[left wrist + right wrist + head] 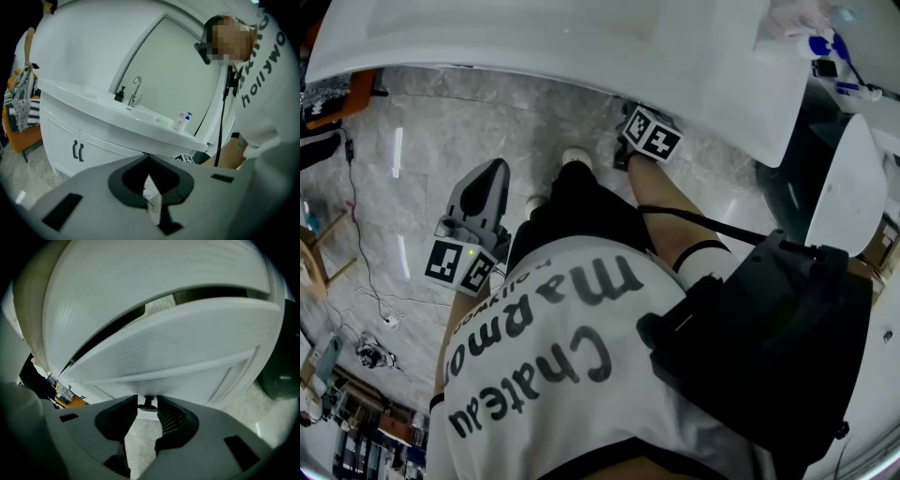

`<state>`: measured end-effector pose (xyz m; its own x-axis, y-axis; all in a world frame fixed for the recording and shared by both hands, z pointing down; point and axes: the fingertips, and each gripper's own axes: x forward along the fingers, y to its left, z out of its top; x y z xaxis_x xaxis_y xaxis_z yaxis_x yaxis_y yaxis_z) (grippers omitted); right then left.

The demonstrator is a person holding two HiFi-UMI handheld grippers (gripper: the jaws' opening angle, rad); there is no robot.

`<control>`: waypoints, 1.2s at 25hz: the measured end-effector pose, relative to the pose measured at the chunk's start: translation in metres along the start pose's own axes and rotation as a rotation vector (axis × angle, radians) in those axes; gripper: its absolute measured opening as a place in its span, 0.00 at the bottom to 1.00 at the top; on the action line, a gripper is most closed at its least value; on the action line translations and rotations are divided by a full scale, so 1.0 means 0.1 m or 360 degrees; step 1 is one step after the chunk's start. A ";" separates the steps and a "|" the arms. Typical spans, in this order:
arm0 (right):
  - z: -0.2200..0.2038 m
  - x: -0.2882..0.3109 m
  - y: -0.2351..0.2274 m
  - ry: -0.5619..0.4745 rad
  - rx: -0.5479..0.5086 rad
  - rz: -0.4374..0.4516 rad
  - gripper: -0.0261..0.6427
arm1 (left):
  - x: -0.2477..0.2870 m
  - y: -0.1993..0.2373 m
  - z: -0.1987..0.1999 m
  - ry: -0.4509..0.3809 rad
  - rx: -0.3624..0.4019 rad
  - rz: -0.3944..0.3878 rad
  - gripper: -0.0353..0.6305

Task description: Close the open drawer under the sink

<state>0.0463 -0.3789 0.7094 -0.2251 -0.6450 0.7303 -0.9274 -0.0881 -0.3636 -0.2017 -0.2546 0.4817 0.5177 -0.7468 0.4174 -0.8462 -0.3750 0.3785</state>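
In the right gripper view the white drawer front (178, 348) fills the picture, with a dark gap (108, 329) above it where it stands out from the cabinet. Its small dark handle (147, 404) sits between the jaws of my right gripper (147, 400), whose pads close on both of its sides. The head view shows only that gripper's marker cube (652, 136), tucked under the edge of the white sink counter (581, 47). My left gripper (492, 178) hangs over the floor left of the person's legs, shut and empty (149, 157).
The left gripper view shows the sink counter (117, 117) with a faucet (136, 91), bottles (183, 122) and cabinet doors with black handles (77, 150). A dark bin (281, 376) stands right of the drawer. Cables (366, 281) lie on the grey floor at the left.
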 end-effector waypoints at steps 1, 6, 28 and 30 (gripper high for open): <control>0.00 0.01 0.00 0.0003 0.0000 0.0004 0.25 | 0.00 -0.01 0.00 0.0000 -0.0002 0.0003 0.07; -0.03 0.04 -0.01 0.0056 0.0003 0.0013 0.25 | -0.05 -0.04 -0.01 0.0008 -0.0006 0.0011 0.07; -0.15 -0.90 0.54 -0.0124 -0.0003 -0.0049 0.06 | -0.63 -0.06 0.02 -0.0034 0.0086 -0.0201 0.07; -0.13 -1.11 0.71 -0.0201 -0.0006 0.0029 0.06 | -0.79 -0.05 0.01 -0.0032 0.0107 -0.0211 0.07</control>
<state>0.0014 -0.3035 0.6096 -0.2028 -0.7370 0.6448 -0.9246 -0.0727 -0.3738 -0.2386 -0.1942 0.4455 0.6233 -0.6990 0.3506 -0.7776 -0.5064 0.3728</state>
